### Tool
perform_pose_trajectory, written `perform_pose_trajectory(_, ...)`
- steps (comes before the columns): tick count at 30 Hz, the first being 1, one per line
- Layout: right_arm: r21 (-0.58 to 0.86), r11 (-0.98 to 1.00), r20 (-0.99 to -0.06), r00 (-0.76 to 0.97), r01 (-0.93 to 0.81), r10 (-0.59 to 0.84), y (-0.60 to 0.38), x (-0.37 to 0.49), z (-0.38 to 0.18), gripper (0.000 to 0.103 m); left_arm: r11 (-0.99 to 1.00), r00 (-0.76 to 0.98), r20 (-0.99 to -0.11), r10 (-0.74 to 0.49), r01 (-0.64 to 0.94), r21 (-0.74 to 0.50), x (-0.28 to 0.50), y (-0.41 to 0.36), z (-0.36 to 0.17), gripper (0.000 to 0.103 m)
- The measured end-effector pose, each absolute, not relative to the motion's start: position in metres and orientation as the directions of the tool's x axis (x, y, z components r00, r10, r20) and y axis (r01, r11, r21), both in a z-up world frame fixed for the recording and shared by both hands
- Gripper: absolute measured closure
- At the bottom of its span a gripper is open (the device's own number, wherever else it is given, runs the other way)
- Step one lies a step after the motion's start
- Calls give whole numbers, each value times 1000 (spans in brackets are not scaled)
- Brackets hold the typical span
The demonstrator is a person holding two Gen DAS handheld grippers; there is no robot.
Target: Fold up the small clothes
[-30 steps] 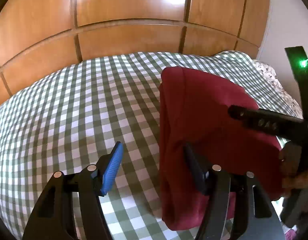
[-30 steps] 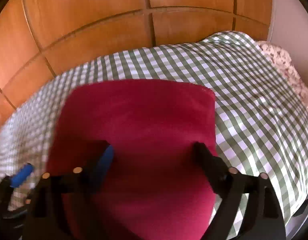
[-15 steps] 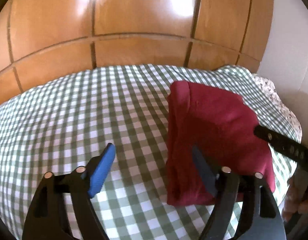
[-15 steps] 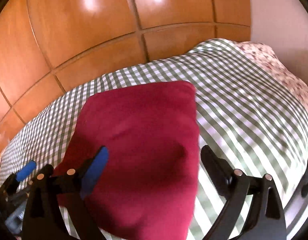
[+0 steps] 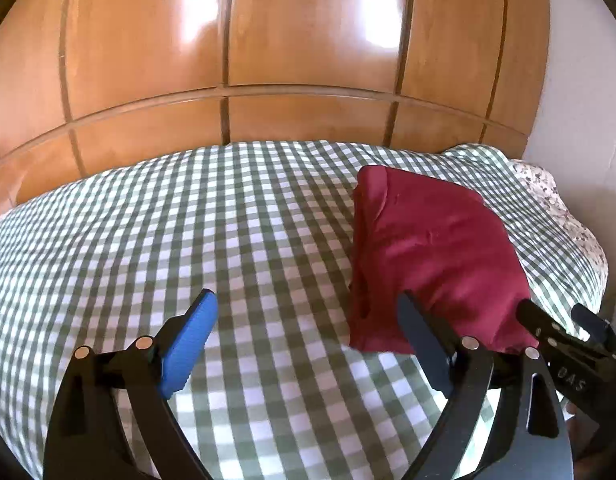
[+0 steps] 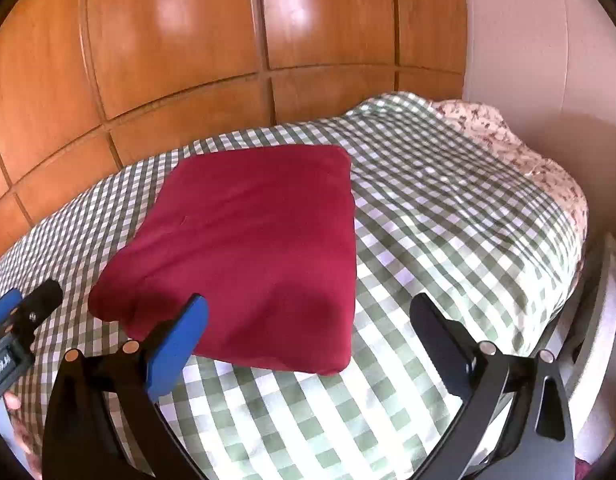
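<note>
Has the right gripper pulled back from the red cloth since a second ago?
Yes. The right gripper has backed off toward the near bed edge: its open, just-widening fingers now frame checked sheet, with the folded red cloth lying free ahead.

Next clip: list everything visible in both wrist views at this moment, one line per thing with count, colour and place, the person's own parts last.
folded garment: one, dark red, lying flat on the checked cover, free of both tongs
checked cover: one, green and white, spread over the bed
floral fabric: one, pale with small dark flowers, at the far right end of the bed past the checked cover
wooden panels: several, glossy orange-brown, behind the bed
wall: one, off-white, right of the panels
left tongs: one, black with a blue pad, open, nothing between the fingers, left of the garment
right tongs: one, black with a blue pad, open, empty, at the garment's near edge
</note>
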State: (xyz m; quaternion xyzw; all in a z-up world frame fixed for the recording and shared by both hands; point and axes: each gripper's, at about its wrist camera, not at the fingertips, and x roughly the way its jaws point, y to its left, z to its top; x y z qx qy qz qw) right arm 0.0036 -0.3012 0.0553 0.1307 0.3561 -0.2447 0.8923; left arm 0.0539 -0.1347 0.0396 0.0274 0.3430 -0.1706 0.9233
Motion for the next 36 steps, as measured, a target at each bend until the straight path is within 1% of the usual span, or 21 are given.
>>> perform_pose_trajectory(5,53,824,-674,629,564,-387,-298,-2,65,2,951,722,-638,-266,306,-49,44,-126,41,13)
perform_pose_trajectory(6,46,821,-671,627,569,-396,-297,-3,67,2,953,727,-636,-259,299,-46,43,-125,41,11)
perform_pose_trajectory(9,36,819,-662,627,573,-410,-294,-6,70,2,954,737,-624,-262,296,-51,38,-122,44,10)
perform_pose_trajectory(18,12,838,-648,642,545,-409,-278,-9,70,2,958,752,-616,-234,285,-17,29,-120,46,8)
perform_pose_trajectory(32,14,831,-662,628,556,-409,-279,-8,67,2,958,740,-632,-231,287,-14,27,-120,41,7)
perform_pose_trajectory(33,9,828,-665,622,560,-413,-280,-8,67,2,957,740,-631,-234,291,-13,26,-121,40,7)
perform_pose_trajectory(34,9,827,-669,618,562,-413,-281,-8,67,2,955,739,-631,-237,296,-12,26,-122,39,4)
perform_pose_trajectory(36,11,824,-671,616,566,-413,-282,-9,67,2,953,735,-633,-245,303,-17,25,-123,38,4)
